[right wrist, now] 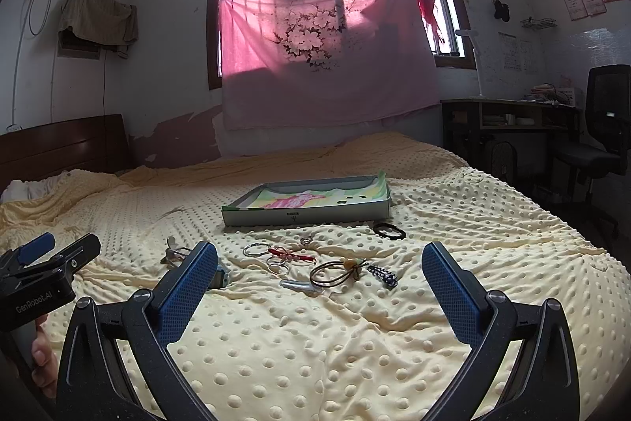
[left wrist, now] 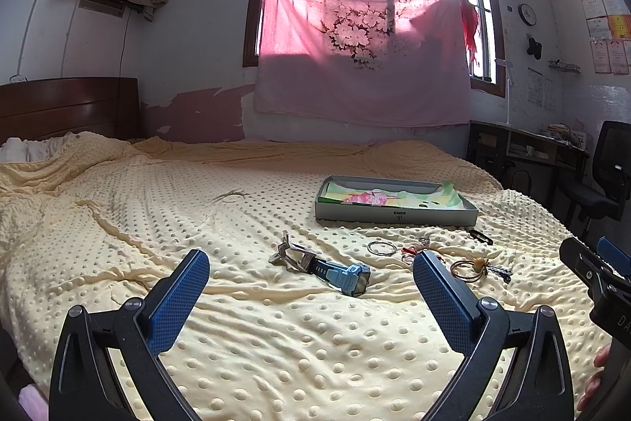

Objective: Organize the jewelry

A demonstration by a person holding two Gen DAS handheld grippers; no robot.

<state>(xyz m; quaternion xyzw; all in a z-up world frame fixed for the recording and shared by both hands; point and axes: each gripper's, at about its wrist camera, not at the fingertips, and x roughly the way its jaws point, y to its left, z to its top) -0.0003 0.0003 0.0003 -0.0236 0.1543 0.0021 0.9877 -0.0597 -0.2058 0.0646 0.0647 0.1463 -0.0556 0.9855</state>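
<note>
I am holding my left gripper [left wrist: 311, 275] wide open above the yellow dotted blanket [left wrist: 157, 208]; its blue pads [left wrist: 181, 298] are gripping nothing and touching nothing. My right gripper [right wrist: 319, 267] is also standing wide open and empty. The jewelry is lying near me on the blanket: a blue watch [left wrist: 339, 277] between my left fingers, a silver bangle [right wrist: 256, 249], a red cord bracelet [right wrist: 290, 254], a brown hair tie [right wrist: 335, 273]. The shallow grey box [right wrist: 307, 214] is sitting farther away, just behind them.

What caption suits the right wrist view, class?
Open right gripper hovers over jewelry scattered on a yellow dotted blanket, shallow box beyond.
</note>
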